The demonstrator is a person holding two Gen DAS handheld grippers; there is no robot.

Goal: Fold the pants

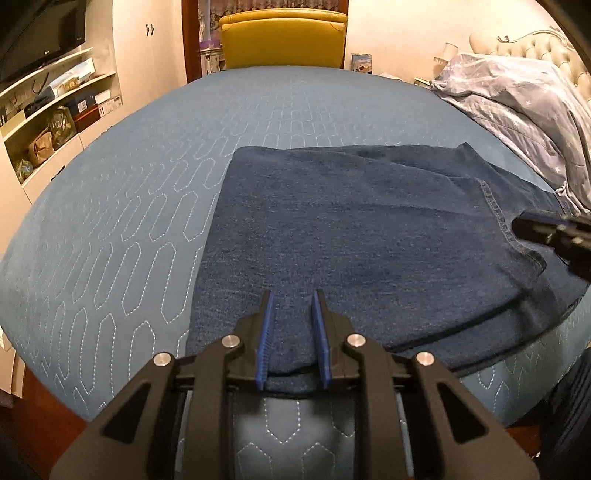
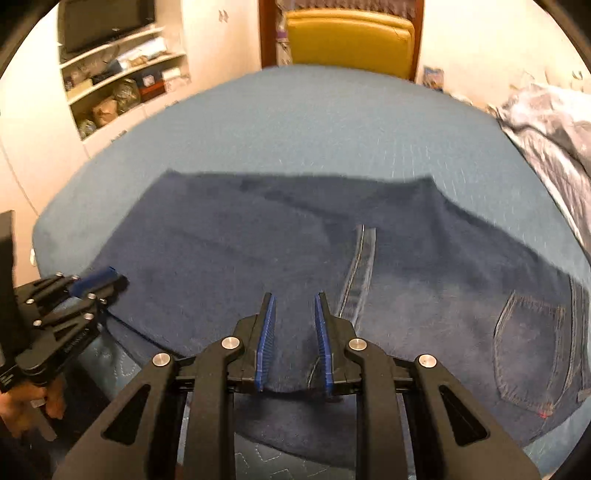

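Note:
Dark blue denim pants (image 1: 369, 229) lie folded on a blue quilted bed cover (image 1: 129, 184). In the left wrist view my left gripper (image 1: 293, 295) is shut on the near edge of the pants, and a fold of denim bulges between its blue pads. The right gripper (image 1: 517, 227) reaches in from the far right onto a stitched hem. In the right wrist view my right gripper (image 2: 295, 297) is shut on the near edge of the pants (image 2: 258, 240) beside a seam. A back pocket (image 2: 532, 350) shows at the right. The left gripper (image 2: 110, 278) grips the pants' left edge.
A yellow chair (image 1: 282, 37) stands beyond the far side of the bed. Crowded shelves (image 1: 55, 110) and a dark screen (image 1: 37, 33) line the left wall. A bunched pale blue duvet (image 1: 517, 103) lies at the right by the headboard. A person's hand (image 2: 22, 410) holds the left gripper.

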